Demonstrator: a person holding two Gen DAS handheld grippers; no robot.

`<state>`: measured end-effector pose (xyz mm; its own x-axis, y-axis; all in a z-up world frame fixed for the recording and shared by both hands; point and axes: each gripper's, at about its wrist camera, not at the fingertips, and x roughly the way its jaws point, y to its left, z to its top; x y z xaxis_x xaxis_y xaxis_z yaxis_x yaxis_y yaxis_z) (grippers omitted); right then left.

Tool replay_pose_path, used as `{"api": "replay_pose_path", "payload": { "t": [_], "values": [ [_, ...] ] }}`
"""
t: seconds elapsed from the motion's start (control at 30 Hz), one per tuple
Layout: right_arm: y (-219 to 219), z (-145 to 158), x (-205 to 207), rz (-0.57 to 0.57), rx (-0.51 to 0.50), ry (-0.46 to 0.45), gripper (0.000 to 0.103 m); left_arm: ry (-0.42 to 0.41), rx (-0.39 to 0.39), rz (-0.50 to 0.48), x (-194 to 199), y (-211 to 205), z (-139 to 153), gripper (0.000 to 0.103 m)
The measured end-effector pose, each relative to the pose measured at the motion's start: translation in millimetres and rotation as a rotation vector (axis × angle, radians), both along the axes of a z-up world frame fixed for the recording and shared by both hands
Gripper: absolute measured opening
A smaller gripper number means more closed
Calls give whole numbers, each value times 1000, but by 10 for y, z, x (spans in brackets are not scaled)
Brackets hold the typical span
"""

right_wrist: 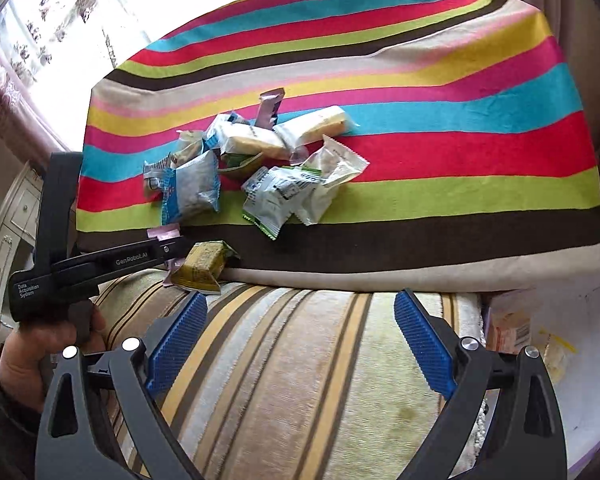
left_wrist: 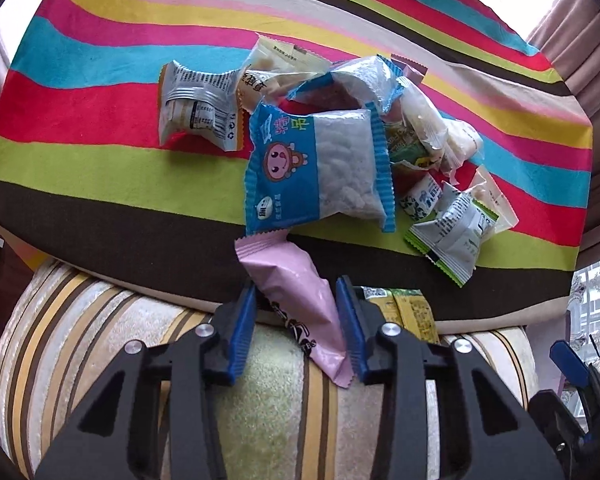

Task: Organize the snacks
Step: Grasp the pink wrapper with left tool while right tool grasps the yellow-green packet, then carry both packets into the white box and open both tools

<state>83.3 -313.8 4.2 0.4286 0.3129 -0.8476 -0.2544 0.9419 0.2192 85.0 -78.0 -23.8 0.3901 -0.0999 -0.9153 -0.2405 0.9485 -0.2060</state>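
A silver-white packet [left_wrist: 198, 106] is seen at the left of the snack pile [left_wrist: 340, 140], which is spread over a brightly striped cloth [left_wrist: 80, 128]. Beside it a blue packet with a cartoon face [left_wrist: 316, 164] is laid, and further right a green-edged white packet [left_wrist: 452, 236] is found at the pile's near corner. Below the blue packet, a pink wrapper [left_wrist: 296, 288] is caught between the blue pads of the left gripper [left_wrist: 296, 320], whose jaws are narrowed onto it at the cloth's front edge, above a striped cushion [left_wrist: 260, 400]. Just right of it a yellow-green packet [left_wrist: 412, 312] is partly hidden by the gripper. In the right wrist view the left gripper's handle is held in a hand [right_wrist: 40, 344]; the right gripper [right_wrist: 296, 348] is held over the cushion with jaws wide apart and nothing between them
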Motion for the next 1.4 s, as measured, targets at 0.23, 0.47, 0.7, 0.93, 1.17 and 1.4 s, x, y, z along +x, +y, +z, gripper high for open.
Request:
{"api": "replay_pose_path", "payload": {
  "t": [0.23,0.47,0.7,0.93,1.17,1.4],
  "values": [
    [445,-193,132,44,-8,54,91,-37,-82,14,-41,141,16,29],
    [745,-315,294,45,-19,77,78,-89,-91,53,-166,410,126,23],
    [1005,-435,394,66,-66,93,65,-114,-131,66,-276,624,139,23],
    [1054,-502,418,76,-50,107,36,-134,-152,51,-286,600,163,23],
    [930,-381,355,67,-6,73,34,-149,-142,39,-314,522,227,23],
    [661,-251,270,45,68,56,34,-157,-117,18,-377,396,311,23]
  ]
}}
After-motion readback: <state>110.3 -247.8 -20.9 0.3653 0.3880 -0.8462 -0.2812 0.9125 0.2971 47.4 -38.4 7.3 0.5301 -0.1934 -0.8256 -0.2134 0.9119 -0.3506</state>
